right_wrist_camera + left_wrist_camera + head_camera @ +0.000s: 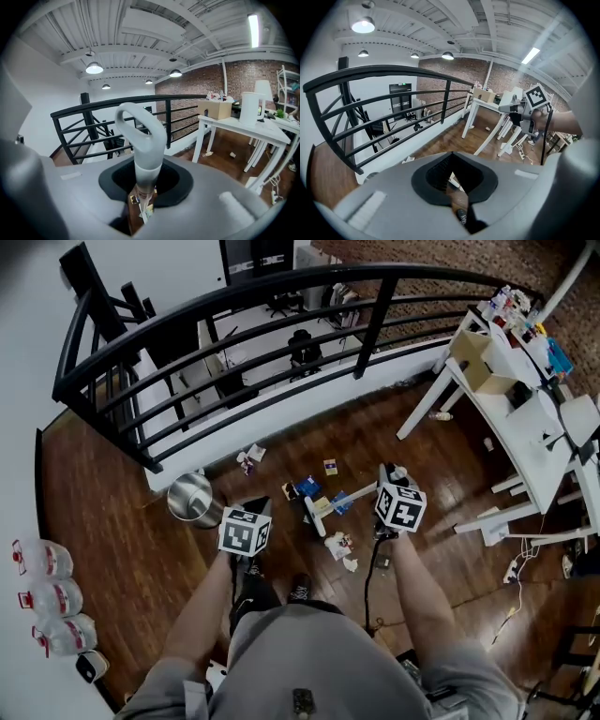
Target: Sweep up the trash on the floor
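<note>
We are clamping the right gripper [143,206] on the broom handle [142,136] and the left gripper [459,206] on a dark stick [456,196] (both closed tight), and a hasty stroke could fling the trash [339,545], lying off the table's [530,460] left edge, underneath it.

three water jugs [54,597], one metal bin [190,498], roughly six trash scraps [339,545]
</note>
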